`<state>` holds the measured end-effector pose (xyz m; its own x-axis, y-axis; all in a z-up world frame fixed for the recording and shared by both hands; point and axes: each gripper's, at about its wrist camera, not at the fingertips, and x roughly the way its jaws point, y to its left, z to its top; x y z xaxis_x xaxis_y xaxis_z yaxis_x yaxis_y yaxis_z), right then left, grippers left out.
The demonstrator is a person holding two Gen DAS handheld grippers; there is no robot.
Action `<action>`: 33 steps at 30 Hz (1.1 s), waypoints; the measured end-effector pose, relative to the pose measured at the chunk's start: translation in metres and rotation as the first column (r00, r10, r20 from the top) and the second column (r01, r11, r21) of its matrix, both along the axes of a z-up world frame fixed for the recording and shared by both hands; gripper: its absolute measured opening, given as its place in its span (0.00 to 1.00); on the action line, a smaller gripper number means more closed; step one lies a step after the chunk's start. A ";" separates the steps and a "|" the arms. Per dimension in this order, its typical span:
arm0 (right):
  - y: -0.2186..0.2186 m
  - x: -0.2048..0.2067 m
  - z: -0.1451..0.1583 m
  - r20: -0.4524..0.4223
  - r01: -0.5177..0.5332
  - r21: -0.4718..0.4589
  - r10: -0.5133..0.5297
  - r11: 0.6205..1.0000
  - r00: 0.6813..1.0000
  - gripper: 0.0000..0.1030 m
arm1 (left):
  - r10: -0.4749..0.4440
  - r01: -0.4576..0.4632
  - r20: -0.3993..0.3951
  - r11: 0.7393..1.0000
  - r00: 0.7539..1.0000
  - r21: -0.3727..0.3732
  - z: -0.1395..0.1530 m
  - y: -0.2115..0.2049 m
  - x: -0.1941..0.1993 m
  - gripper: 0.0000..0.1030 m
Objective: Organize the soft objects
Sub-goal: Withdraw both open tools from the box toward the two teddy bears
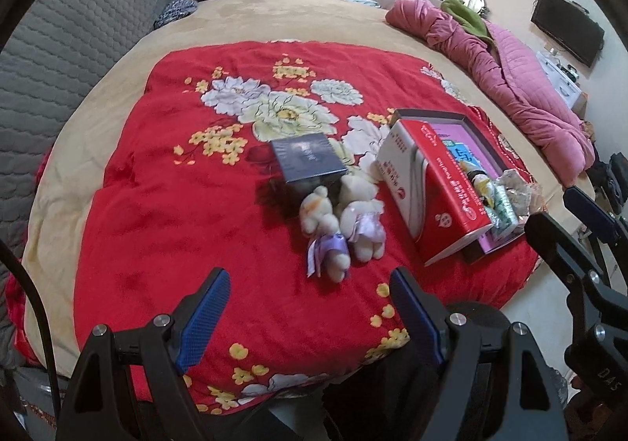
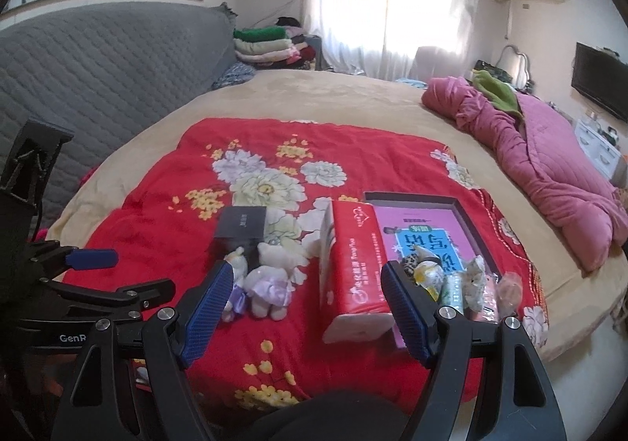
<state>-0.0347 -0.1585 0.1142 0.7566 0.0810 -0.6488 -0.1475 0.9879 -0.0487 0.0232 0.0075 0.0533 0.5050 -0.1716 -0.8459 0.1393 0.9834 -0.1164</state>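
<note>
Two teddies (image 1: 341,229) lie side by side on the red blanket (image 1: 176,213) in our left wrist view, both in lilac dresses, touching the near edge of a dark box (image 1: 308,158). Just right of them stands a red tissue pack (image 1: 435,197), leaning in an open tray (image 1: 469,123) that also holds a pink book and small wrapped items (image 1: 498,201). Our left gripper (image 1: 310,315) hovers above the blanket short of the teddies, spread wide and holding nothing. The right gripper (image 1: 569,213) shows at the right edge, beside the tray.

From the right wrist, we see the teddies (image 2: 267,280) left of the tissue pack (image 2: 349,272), with the dark box (image 2: 241,225) behind them. Our right gripper (image 2: 306,315) is also spread apart and holds nothing; its left pad (image 2: 208,307) overlaps one teddy in view, and whether they touch we cannot tell. The left gripper (image 2: 92,258) sits at the far left, over the blanket's (image 2: 157,229) edge.
</note>
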 end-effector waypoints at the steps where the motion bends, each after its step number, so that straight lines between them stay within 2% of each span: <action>1: 0.002 0.000 -0.002 -0.004 -0.005 -0.001 0.005 1.000 1.000 0.76 | 0.002 -0.002 -0.002 1.000 1.000 0.001 -0.001 0.001 -0.001 0.80; 9: 0.013 0.004 -0.022 -0.047 -0.042 -0.013 0.042 0.999 0.998 0.76 | 0.038 -0.038 -0.058 0.999 0.998 -0.002 -0.022 0.014 0.004 0.80; 20: 0.024 0.012 -0.057 -0.125 -0.086 -0.039 0.080 0.996 0.989 0.76 | 0.043 -0.042 -0.112 0.999 0.993 0.008 -0.048 0.011 0.011 0.80; 33: 0.024 0.024 -0.088 -0.187 -0.092 -0.081 0.076 0.992 0.979 0.76 | 0.053 -0.052 -0.166 0.999 0.985 0.008 -0.074 0.008 0.023 0.80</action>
